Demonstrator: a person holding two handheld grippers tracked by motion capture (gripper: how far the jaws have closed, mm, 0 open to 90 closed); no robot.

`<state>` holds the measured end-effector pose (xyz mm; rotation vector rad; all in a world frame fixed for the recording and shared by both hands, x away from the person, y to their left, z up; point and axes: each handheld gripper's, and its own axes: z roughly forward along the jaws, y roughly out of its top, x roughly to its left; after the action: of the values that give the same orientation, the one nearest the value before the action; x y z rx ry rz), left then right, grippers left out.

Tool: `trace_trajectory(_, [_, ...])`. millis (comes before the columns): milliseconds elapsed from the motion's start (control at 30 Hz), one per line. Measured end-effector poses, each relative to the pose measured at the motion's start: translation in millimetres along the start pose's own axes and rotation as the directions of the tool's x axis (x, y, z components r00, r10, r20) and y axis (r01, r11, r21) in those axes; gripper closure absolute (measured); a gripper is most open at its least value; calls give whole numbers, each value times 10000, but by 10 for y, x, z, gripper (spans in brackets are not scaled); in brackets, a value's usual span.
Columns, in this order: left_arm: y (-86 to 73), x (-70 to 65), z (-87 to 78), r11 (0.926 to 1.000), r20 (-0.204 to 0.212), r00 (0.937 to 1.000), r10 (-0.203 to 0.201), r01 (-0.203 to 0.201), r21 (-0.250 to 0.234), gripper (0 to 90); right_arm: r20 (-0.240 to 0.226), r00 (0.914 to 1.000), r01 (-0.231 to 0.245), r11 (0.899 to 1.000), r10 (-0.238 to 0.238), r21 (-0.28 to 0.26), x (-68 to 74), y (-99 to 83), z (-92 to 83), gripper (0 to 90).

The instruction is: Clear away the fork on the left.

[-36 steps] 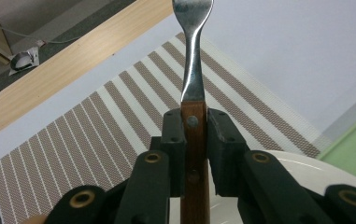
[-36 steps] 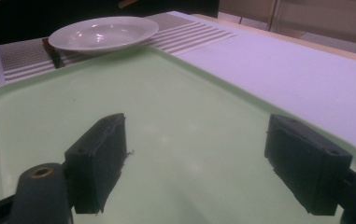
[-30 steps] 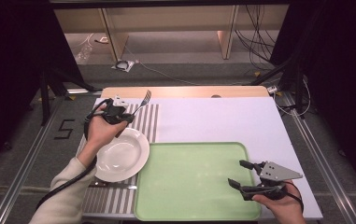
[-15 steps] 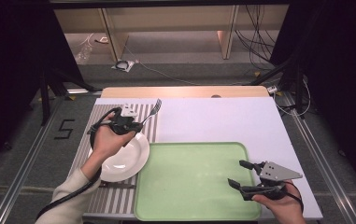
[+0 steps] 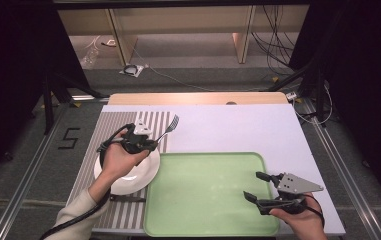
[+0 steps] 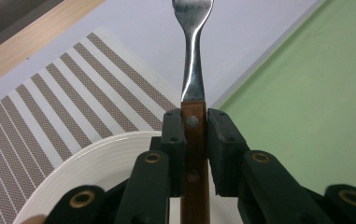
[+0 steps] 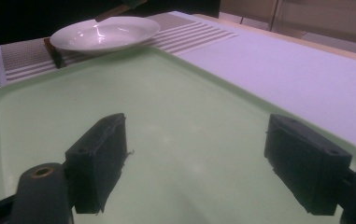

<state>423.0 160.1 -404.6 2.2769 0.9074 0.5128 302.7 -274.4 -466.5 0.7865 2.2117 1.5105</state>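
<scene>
Left gripper view: claw (image 6: 195, 154) clamping fork (image 6: 192, 70)

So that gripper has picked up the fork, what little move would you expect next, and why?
Probably a short carry toward the green tray, then lowering the fork there. The left gripper is clamped on the fork by its wooden handle, held above the white plate and striped mat, tines pointing past the tray's corner. The right gripper waits open over the bare tray.
</scene>
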Motion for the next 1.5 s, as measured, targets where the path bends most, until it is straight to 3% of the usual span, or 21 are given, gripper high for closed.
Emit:
trace_trajectory(367, [-58, -140, -11, 9999, 242, 9996, -137, 136, 51, 773, 1, 10000, 5, 10000, -5, 0, -1, 0, 0, 223])
trace_trajectory(633, [-95, -319, -69, 9998, 545, 9985, 73, -82, 170, 774, -27, 10000, 21, 10000, -21, -78, 1, 0, -2, 223])
trace_trajectory(1033, [-218, -495, -156, 9996, 994, 9950, 32, -61, 288, 774, -46, 10000, 45, 10000, -45, -51, 0, 2, -8, 223])
trace_trajectory(1500, [-342, -750, -145, 9961, 1081, 9938, 268, -356, 803, 773, -96, 9999, 53, 10000, -54, -31, 4, 1, -2, 222])
